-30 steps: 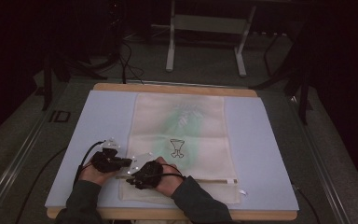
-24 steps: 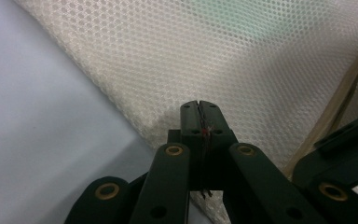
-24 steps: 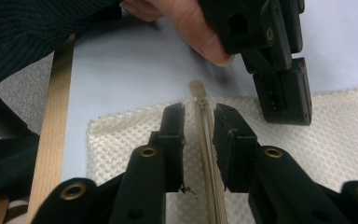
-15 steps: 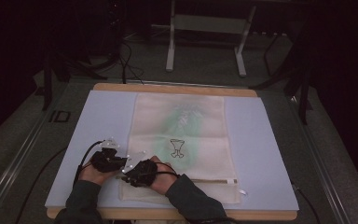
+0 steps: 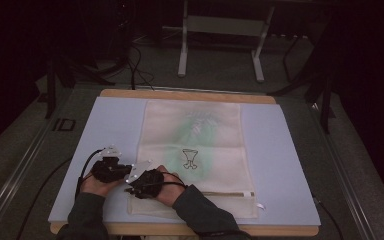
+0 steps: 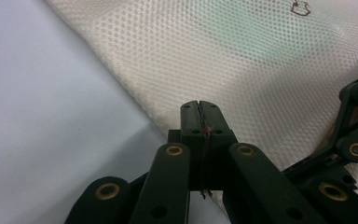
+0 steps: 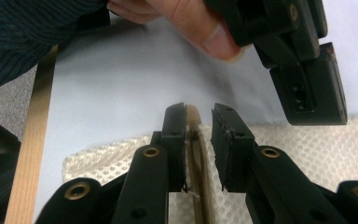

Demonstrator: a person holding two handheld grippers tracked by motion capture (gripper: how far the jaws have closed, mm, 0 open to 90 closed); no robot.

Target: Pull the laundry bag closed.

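A cream mesh bag [image 5: 195, 145] with a small dark emblem [image 5: 190, 159] lies flat on a pale blue mat [image 5: 290, 165]. A zipper [image 5: 230, 194] runs along its near end. Both grippers meet at the bag's near left corner. My left gripper [image 5: 126, 175] [image 6: 199, 105] is shut at the bag's edge [image 6: 242, 60], and a thin thread shows in the seam of its jaws. I cannot tell if it pinches fabric. My right gripper [image 5: 131, 190] [image 7: 199, 112] is open, its jaws a little apart on either side of the tan zipper tape [image 7: 196, 140].
The table's wooden edge [image 5: 180, 230] [image 7: 32, 154] lies just behind the hands. Bare mat [image 6: 42, 102] spreads on both sides of the bag. In the right gripper view the left gripper [image 7: 307, 88] and a thumb [image 7: 200, 28] are close ahead. A metal stand [image 5: 220, 30] is beyond the table.
My right hand and gripper have slid left along the bag's near end, up against the left gripper. The left gripper has stayed in place.
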